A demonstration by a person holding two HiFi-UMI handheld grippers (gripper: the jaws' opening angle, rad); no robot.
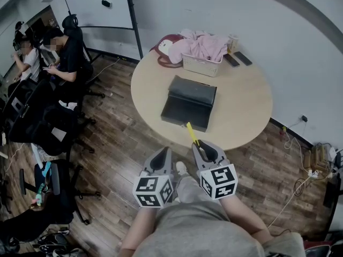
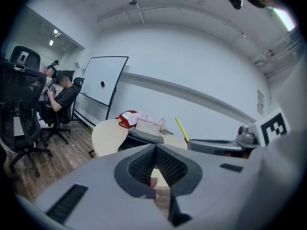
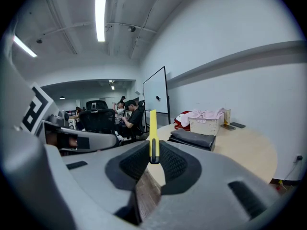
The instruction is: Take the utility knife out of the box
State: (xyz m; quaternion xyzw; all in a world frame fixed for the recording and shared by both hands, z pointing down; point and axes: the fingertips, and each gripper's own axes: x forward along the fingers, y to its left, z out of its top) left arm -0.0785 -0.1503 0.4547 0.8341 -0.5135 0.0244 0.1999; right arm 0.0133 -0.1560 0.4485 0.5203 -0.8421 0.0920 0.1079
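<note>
Head view: a dark box (image 1: pixel 188 103) sits on a round beige table (image 1: pixel 244 116), with a white basket (image 1: pixel 202 64) of pink clothes behind it. The right gripper (image 1: pixel 201 146) is shut on a yellow utility knife (image 1: pixel 192 133), which is out of the box; the knife sticks forward from the jaws, its far end over the table edge just in front of the box. The left gripper (image 1: pixel 162 154) hangs beside the right one, off the table

Left gripper view: the left gripper's (image 2: pixel 156 147) jaws meet at their tips with nothing between them. The knife (image 2: pixel 181 128) slants up from the right gripper at the right, clear of the box (image 2: pixel 144 137)

Right gripper view: the pads of the right gripper (image 3: pixel 153 150) press on the knife's lower end, and its yellow body (image 3: pixel 153 126) stands upright between them. The box (image 3: pixel 192 139) lies further ahead and to the right, apart from the knife
</note>
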